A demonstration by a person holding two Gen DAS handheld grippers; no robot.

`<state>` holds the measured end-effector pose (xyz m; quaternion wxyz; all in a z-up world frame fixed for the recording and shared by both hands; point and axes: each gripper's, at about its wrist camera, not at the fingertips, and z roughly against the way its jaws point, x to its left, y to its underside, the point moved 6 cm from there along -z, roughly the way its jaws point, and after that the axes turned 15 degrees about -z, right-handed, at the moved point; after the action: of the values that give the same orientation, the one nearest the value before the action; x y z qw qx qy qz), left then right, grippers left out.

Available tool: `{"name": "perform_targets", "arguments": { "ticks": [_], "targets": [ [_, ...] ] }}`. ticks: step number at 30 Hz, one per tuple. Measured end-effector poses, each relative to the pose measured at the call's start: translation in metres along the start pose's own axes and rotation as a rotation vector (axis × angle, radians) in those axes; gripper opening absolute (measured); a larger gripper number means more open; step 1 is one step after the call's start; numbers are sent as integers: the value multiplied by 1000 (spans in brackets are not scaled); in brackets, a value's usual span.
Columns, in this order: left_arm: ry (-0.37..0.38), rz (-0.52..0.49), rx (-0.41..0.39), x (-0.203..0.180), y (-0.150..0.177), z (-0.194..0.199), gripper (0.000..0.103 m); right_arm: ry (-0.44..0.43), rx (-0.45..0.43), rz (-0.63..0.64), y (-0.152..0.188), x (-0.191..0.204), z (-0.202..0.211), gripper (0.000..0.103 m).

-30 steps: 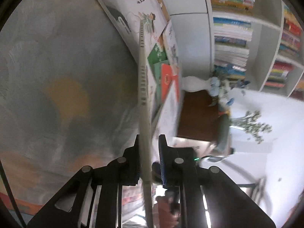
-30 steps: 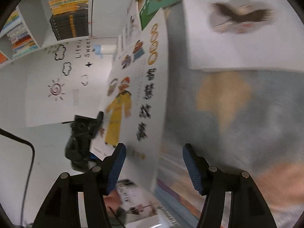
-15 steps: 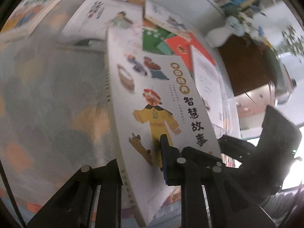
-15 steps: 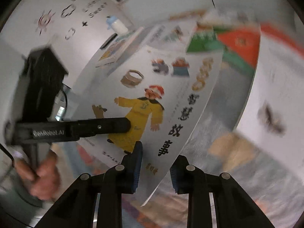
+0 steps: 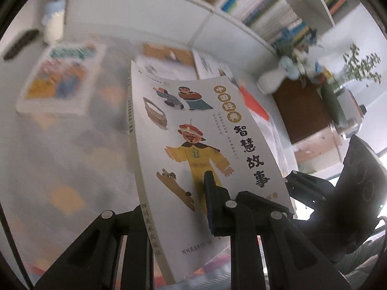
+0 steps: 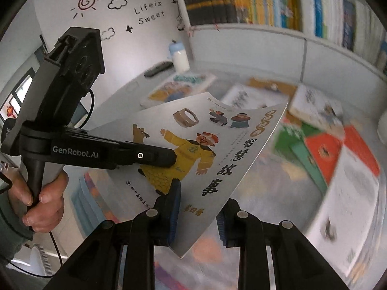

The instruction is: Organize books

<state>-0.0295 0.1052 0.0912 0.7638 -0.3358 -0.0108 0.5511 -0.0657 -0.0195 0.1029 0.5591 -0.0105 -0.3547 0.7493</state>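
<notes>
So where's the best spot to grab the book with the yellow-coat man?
Probably along its bottom edge, coming from below, where both grippers pinch the book now. It is thin and bendy, its cover already curving. The left gripper clamps near the spine, the stiffest part; the right gripper holds the bottom corner on the open-page side. Two spread grips should keep it from flopping.

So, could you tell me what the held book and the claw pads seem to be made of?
Book: a paperback, apparently; the smooth, printed cover bends between both claws. Claw pads: probably blue rubber, ridged and matte.
</notes>
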Motion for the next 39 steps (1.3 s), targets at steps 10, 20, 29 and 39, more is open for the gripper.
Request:
{"name": "perform_targets", "arguments": {
  "ticks": [10,20,29,39],
  "targets": [
    [-90,11,-63,156,-53,40,16,-36,-50,44,-103,93,-100,26],
    [-38,58,-25,244,-70,-2,17,35,10,-4,-159,106,-205,27],
    [-4,162,12,288,-56,-22,28,0,98,-165,-168,82,-247,28],
    [-87,255,3,321,-43,-13,29,31,172,-204,-154,79,-279,29]
  ]
}}
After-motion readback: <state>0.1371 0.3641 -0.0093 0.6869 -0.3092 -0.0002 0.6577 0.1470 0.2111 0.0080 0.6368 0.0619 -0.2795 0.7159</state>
